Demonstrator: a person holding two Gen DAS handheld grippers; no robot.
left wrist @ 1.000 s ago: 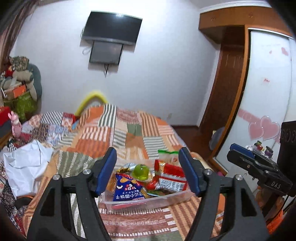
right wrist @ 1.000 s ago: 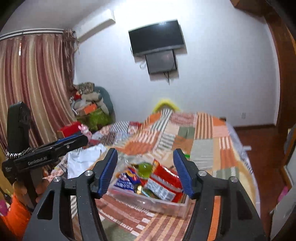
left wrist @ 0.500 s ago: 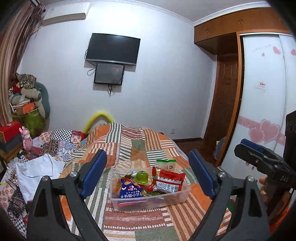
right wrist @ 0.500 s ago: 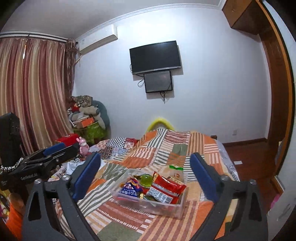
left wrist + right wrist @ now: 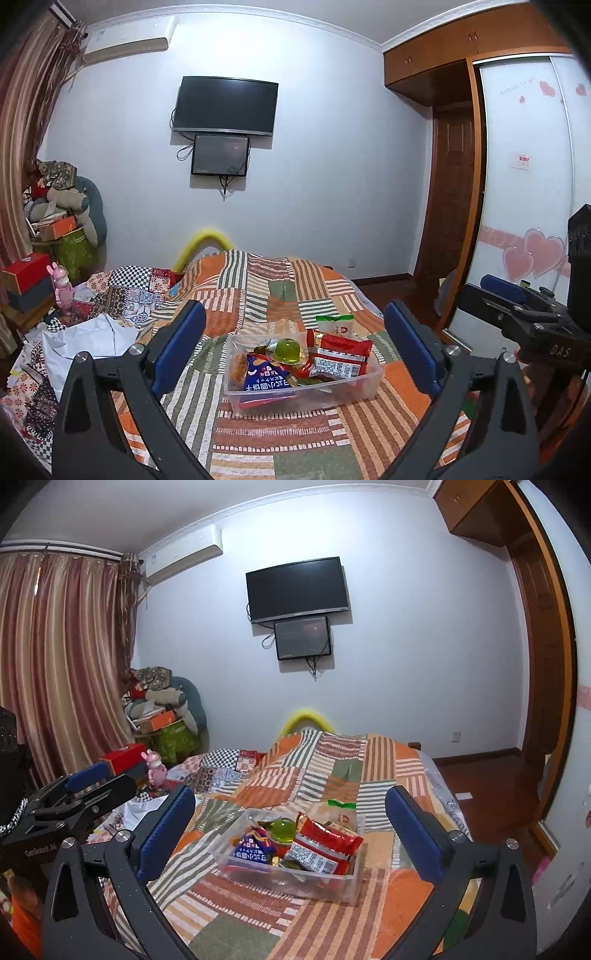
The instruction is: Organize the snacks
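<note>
A clear plastic box [image 5: 295,400] [image 5: 288,878] stands on the patchwork bedspread. In it lie a red packet [image 5: 338,360] [image 5: 325,845], a blue packet [image 5: 264,376] [image 5: 253,847] and a green jelly cup [image 5: 290,350] [image 5: 282,829]. A green-and-white packet [image 5: 334,325] [image 5: 341,806] lies just behind the box. My left gripper [image 5: 293,310] is held back from the box, its jaws opening wide with nothing between them. My right gripper [image 5: 290,794] hangs likewise, jaws opening and empty. Each gripper appears at the edge of the other's view.
The striped bedspread [image 5: 258,288] fills the foreground. White cloth [image 5: 88,339] and a pink toy [image 5: 61,284] lie at its left edge, with stacked boxes and bedding beyond. A wardrobe with heart stickers [image 5: 528,221] stands right, a television [image 5: 225,105] on the far wall.
Both grippers have opened much wider and drawn back from the box, which now looks smaller and farther off. More of the room shows in both views.
</note>
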